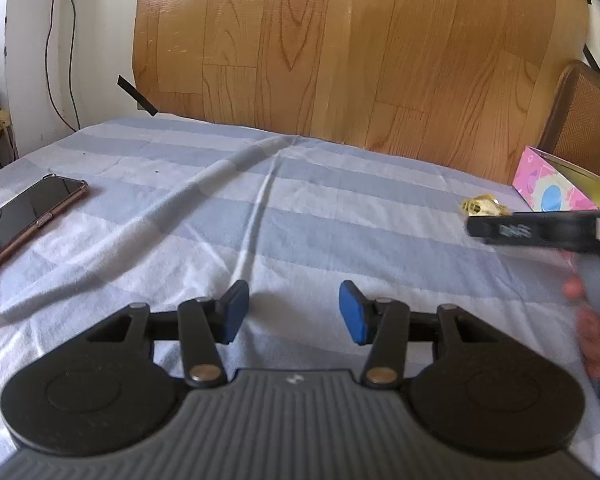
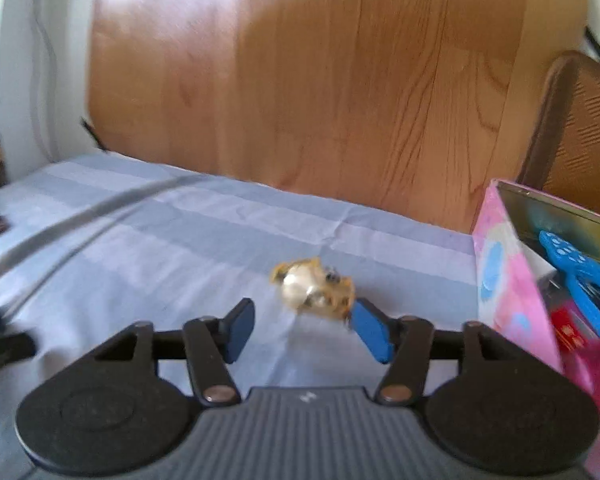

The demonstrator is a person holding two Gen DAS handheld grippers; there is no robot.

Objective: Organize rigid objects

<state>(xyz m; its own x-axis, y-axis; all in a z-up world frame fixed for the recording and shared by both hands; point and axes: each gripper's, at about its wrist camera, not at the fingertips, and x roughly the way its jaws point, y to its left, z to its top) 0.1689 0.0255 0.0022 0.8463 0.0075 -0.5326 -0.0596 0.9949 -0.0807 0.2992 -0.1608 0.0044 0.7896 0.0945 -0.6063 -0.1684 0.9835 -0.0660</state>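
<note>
Right wrist view: blurred throughout. Small crumpled gold-and-cream object [image 2: 312, 290], detail indistinct, lies on the blue-and-white striped bedsheet [image 2: 160, 232], just ahead of the right gripper [image 2: 300, 330], touching or overlapping its right blue pad tip; jaws parted, nothing gripped. Pink printed cardboard box [image 2: 508, 264], cut off at right edge, holds a blue plastic item [image 2: 572, 264]. Left gripper [image 1: 294, 312]: jaws apart, empty, object well to its right. Dark smartphone [image 1: 28, 216] partly cropped.

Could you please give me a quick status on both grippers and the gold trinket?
Left gripper open, empty. Right gripper open, empty, just short of gold trinket. Pink box alongside. Nothing blocking.
</note>
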